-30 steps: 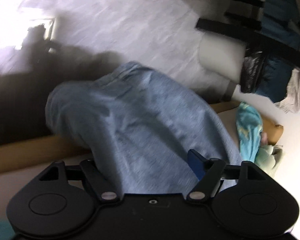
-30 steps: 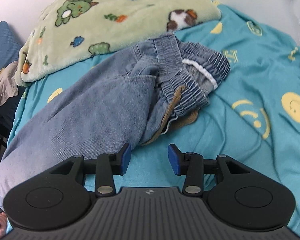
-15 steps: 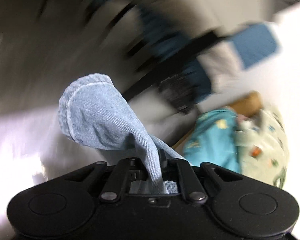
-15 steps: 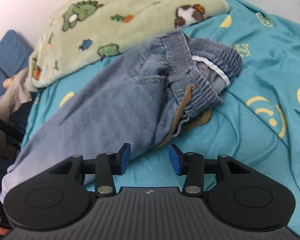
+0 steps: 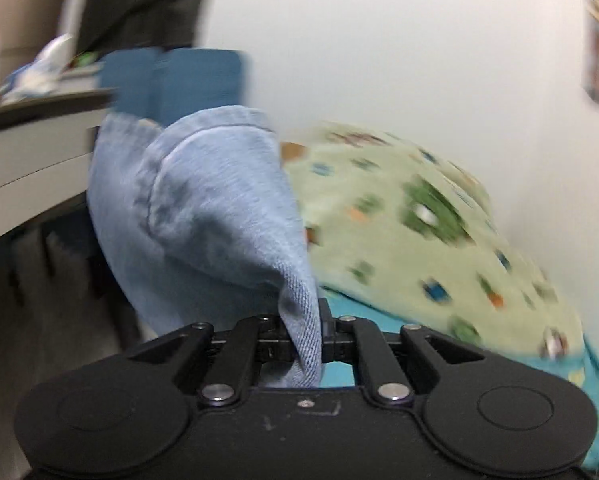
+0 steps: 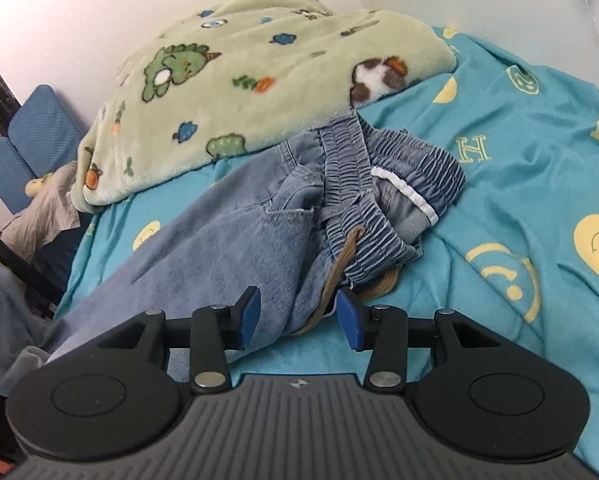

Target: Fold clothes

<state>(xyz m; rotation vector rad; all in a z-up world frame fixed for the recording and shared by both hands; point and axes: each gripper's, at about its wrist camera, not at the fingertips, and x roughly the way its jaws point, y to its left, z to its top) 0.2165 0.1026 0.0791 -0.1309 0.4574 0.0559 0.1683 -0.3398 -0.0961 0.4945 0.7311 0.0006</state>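
you face a plain white wall [image 6: 99,20] behind the bed [image 6: 539,184], a blue chair [image 6: 31,140] at its left edge, a grey desk [image 5: 27,152] beyond.

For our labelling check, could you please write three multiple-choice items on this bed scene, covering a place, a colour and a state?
1. Where does the jeans' waistband lie?
A on the teal sheet, by the green blanket
B on a chair
C on the floor

2. What colour are the right tool pads?
A red
B blue
C white

3. The left tool is:
A open, empty
B shut on denim
C out of view

Answers: 1 A, the right view shows it there; 2 B, both pads show blue; 3 B, the jeans hem is pinched.
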